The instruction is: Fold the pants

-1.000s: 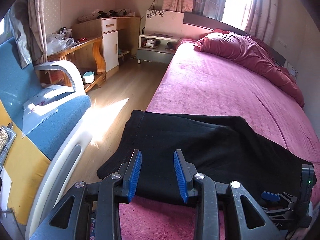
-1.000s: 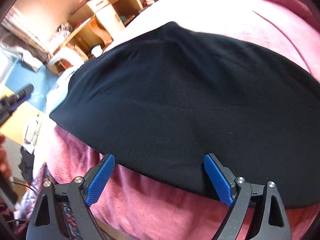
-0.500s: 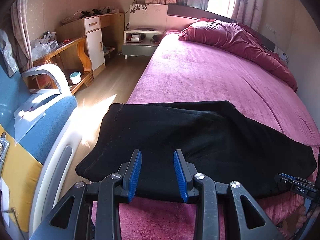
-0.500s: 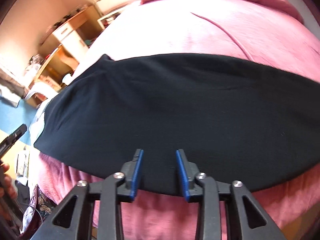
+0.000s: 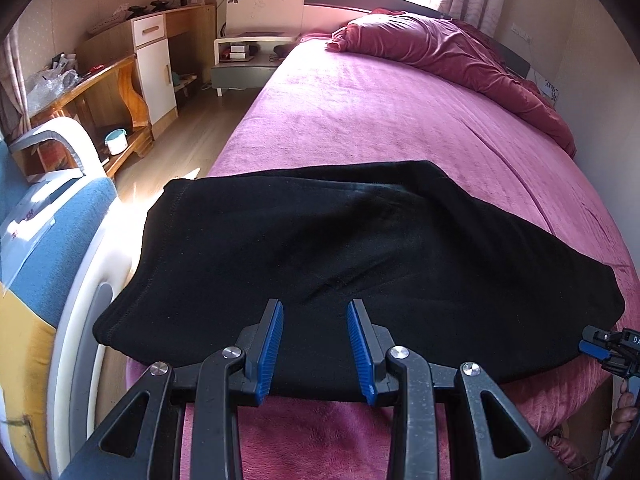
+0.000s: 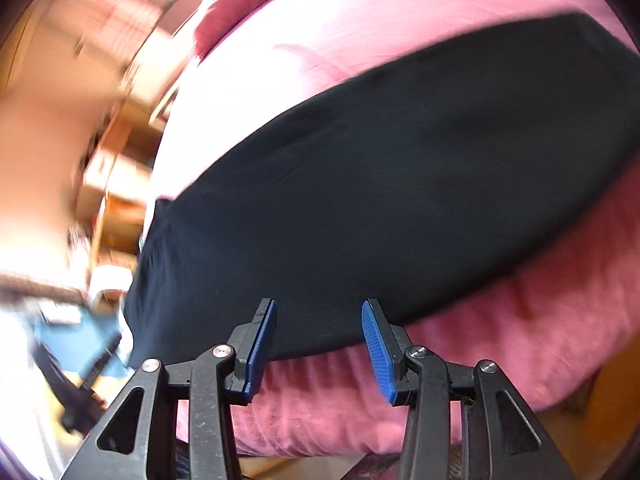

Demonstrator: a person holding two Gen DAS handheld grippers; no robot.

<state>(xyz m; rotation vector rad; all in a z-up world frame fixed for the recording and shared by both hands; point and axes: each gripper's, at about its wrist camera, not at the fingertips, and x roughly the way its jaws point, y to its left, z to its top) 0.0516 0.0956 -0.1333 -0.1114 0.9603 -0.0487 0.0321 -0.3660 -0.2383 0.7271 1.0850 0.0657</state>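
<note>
- The black pants lie spread flat across the near end of the bed, folded into one wide dark slab that runs almost from the bed's left edge to its right edge.
- At the left edge the stitched hem reaches the corner and hangs a little over the side, close to the blue and white chair.
- Left gripper sits over the near edge of the pants, blue pads parted, only cloth showing behind the gap; nothing is pinched.
- Right gripper is over the same near edge further along, seen through heavy motion blur. Its jaws have just been opening again, and they stand apart with nothing between the pads.
- From the left wrist view, the right gripper's tip pokes in at the right edge of the bed, just beside the pants' right end, with a hand below it.
- A crumpled maroon duvet is piled along the far end of the bed, well apart from the pants.
</note>
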